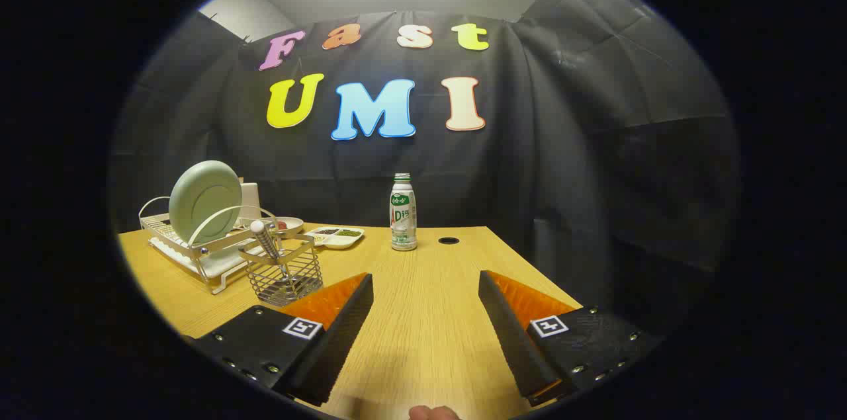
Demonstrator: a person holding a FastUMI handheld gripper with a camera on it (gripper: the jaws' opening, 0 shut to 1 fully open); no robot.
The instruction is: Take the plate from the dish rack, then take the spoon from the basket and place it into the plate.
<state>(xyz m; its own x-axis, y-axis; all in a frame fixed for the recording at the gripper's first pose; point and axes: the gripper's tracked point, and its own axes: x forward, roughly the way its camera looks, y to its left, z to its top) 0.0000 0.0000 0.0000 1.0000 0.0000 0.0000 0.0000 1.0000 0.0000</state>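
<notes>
Wooden table under my gripper; fingers spread wide, nothing between them. Pale green plate upright in dish rack, left of frame, well beyond fingers. Wire basket just ahead of left finger, spoon standing inside, handle up. Bottle centre, far. Divided tray behind basket.
</notes>
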